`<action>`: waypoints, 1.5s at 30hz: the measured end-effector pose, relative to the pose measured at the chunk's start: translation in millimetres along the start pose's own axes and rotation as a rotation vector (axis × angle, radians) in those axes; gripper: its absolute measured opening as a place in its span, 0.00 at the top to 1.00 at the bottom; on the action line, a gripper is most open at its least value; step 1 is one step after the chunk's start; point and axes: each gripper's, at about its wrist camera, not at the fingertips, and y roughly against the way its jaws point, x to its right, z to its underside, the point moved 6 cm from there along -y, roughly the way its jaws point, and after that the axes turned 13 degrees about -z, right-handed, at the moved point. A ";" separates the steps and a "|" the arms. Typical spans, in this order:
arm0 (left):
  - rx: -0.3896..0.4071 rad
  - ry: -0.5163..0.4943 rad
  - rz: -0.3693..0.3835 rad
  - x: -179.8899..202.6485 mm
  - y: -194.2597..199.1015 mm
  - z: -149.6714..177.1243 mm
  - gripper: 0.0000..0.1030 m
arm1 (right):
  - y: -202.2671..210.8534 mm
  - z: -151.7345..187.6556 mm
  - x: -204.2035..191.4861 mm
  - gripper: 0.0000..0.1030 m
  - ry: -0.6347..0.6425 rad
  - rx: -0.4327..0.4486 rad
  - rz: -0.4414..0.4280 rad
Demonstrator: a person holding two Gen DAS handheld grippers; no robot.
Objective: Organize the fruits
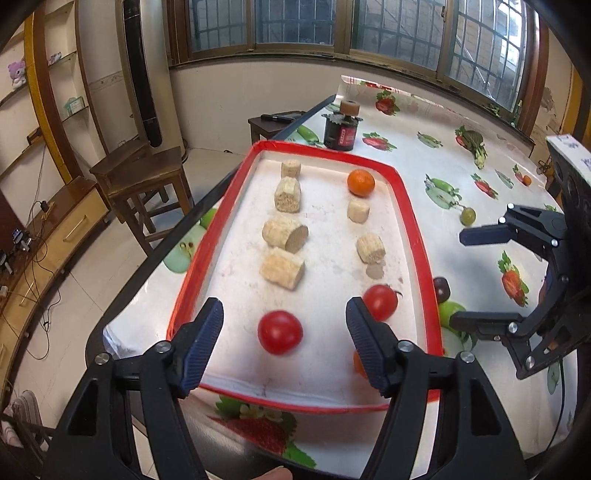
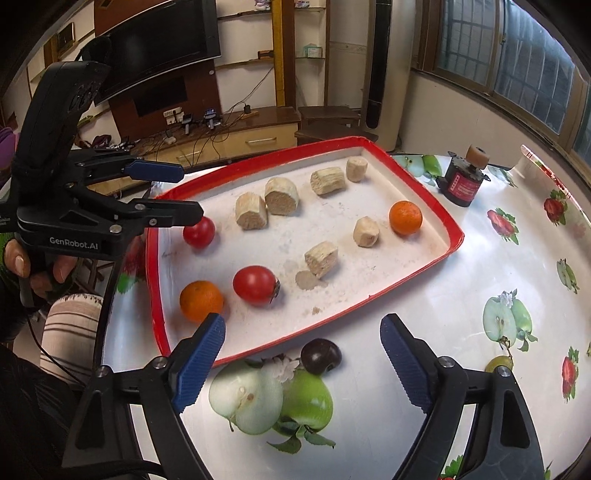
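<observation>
The left gripper (image 1: 284, 345) is wide open and holds nothing; a red tomato (image 1: 280, 331) lies between its fingers on the red-rimmed tray (image 1: 408, 218). The right gripper (image 2: 303, 363) is also wide open and empty. A dark plum (image 2: 320, 356) rests on the table (image 2: 461, 280) between its fingertips, just outside the tray rim.

A small motor (image 2: 463, 184) with a tan wheel on top stands on the fruit-print tablecloth (image 2: 480, 280) near the window (image 1: 399, 26). Wooden stools (image 1: 147, 184) sit beside the table. Across the room, a dark television (image 2: 162, 48) hangs above a low cabinet (image 2: 236, 140) strewn with cables.
</observation>
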 end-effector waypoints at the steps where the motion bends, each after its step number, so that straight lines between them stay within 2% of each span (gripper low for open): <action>1: -0.003 -0.004 0.000 1.2 1.3 3.1 0.34 | 0.0 0.9 -0.9 0.15 0.005 0.000 -0.001; 8: -0.002 -0.034 0.021 11.8 15.0 17.7 0.34 | 4.1 3.9 -6.8 0.15 0.020 0.011 -0.002; 28: 0.066 -0.113 -0.037 24.8 34.3 25.1 0.34 | 12.6 8.9 -23.1 0.15 0.079 0.007 0.005; 42: 0.085 -0.108 -0.049 22.4 35.5 24.5 0.34 | 11.5 3.8 -26.2 0.15 0.099 0.023 0.018; 45: 0.122 -0.087 -0.062 19.3 39.6 22.8 0.34 | 10.4 3.1 -27.0 0.15 0.097 0.023 0.014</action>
